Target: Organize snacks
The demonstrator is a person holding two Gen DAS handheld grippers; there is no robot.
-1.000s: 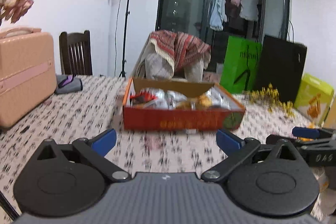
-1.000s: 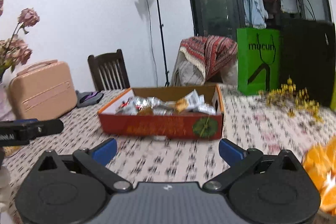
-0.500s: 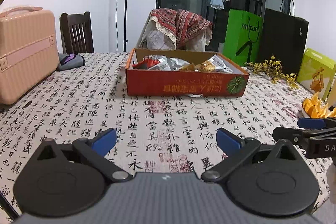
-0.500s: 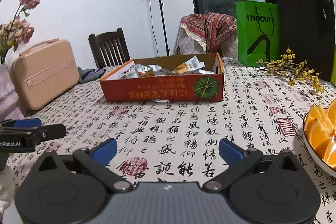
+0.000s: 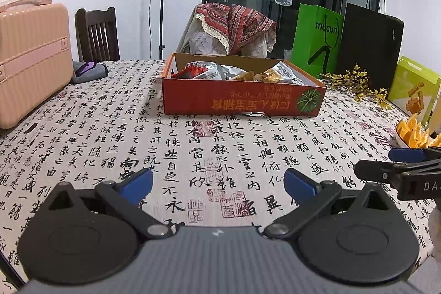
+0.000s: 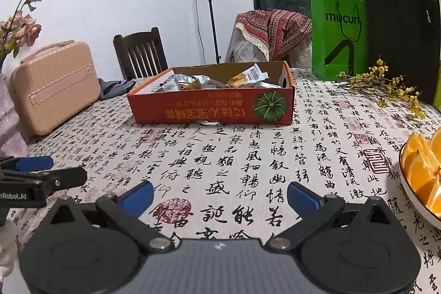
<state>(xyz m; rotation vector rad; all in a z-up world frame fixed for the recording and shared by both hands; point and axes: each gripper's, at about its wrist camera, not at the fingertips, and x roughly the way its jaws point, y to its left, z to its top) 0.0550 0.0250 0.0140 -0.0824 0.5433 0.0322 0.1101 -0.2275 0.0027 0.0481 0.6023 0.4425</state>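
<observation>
Both grippers, left (image 5: 217,183) and right (image 6: 219,196), have dropped lower, jaws spread (empty), before the snack box (image 6: 212,106); reaching in comes next.

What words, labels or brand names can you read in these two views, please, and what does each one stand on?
"mucun": green paper bag.
"nRobot.AI", cut off at the picture's edge: body of the left claw, seen from the right wrist view.
"DA", cut off: body of the right claw, seen from the left wrist view.
Upside-down yellow characters on the orange snack box: not readable.
Calligraphy on the tablecloth: printed pattern, not transcribed.
Small print on the black bag: too small.
</observation>
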